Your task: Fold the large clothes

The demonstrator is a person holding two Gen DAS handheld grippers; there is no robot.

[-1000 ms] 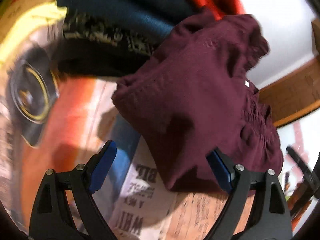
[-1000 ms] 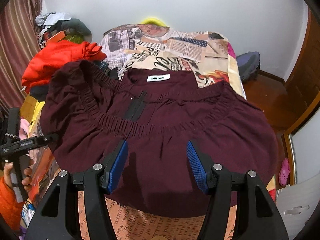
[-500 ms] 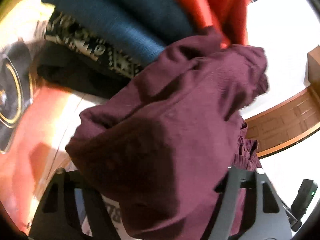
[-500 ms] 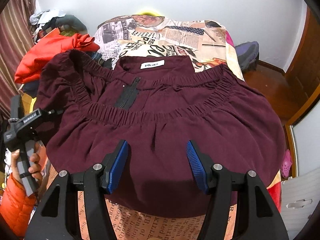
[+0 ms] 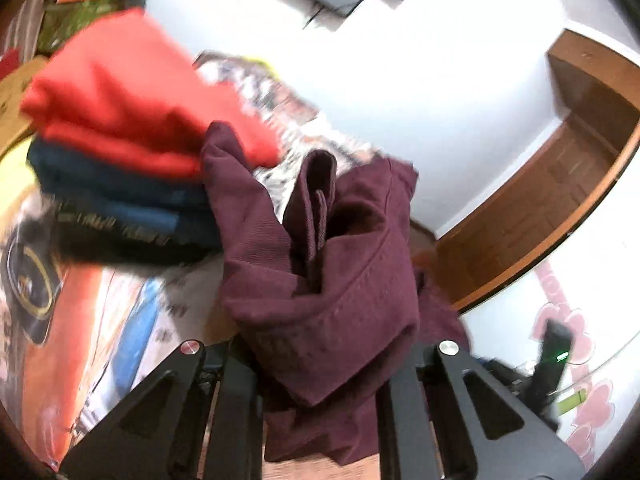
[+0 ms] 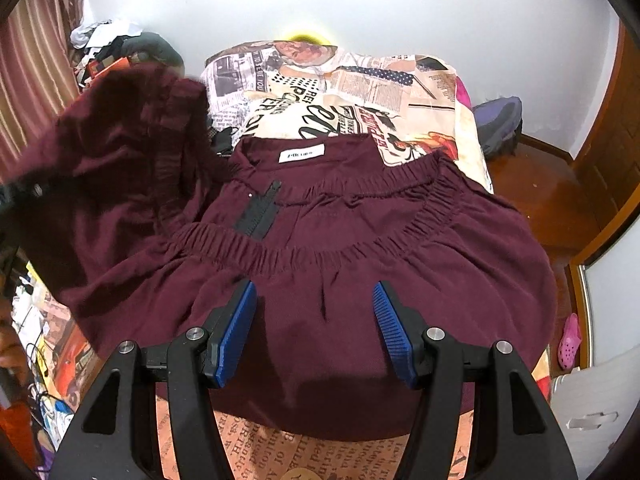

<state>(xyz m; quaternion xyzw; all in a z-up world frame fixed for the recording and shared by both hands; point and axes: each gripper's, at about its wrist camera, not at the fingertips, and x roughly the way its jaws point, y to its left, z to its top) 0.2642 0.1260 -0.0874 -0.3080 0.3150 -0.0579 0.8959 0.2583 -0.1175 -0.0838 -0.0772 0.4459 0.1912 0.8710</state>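
While the maroon garment (image 6: pixel 360 272) lies spread over the bed (image 6: pixel 360 80), covering most of its near half, its left side is bunched and lifted clear of the bed's left edge. Left gripper (image 5: pixel 320 392): jaws have just been closing and now pinch a thick fold of that maroon cloth, which hangs over and between them; pads hidden by fabric. Right gripper (image 6: pixel 316 332): jaws spread, blue pads apart, hovering above the garment's near hem; whether they touch the cloth I cannot tell. Garment's elastic waist, black zipper (image 6: pixel 260 212) and white label (image 6: pixel 302 155) face up toward the far end. Printed newspaper-pattern bedcover bare at the far edge and near edge. Stack of folded clothes (image 5: pixel 120 128), red over dark blue, sits by the bed's left edge, just behind the lifted fold. Left-wrist view blurred.
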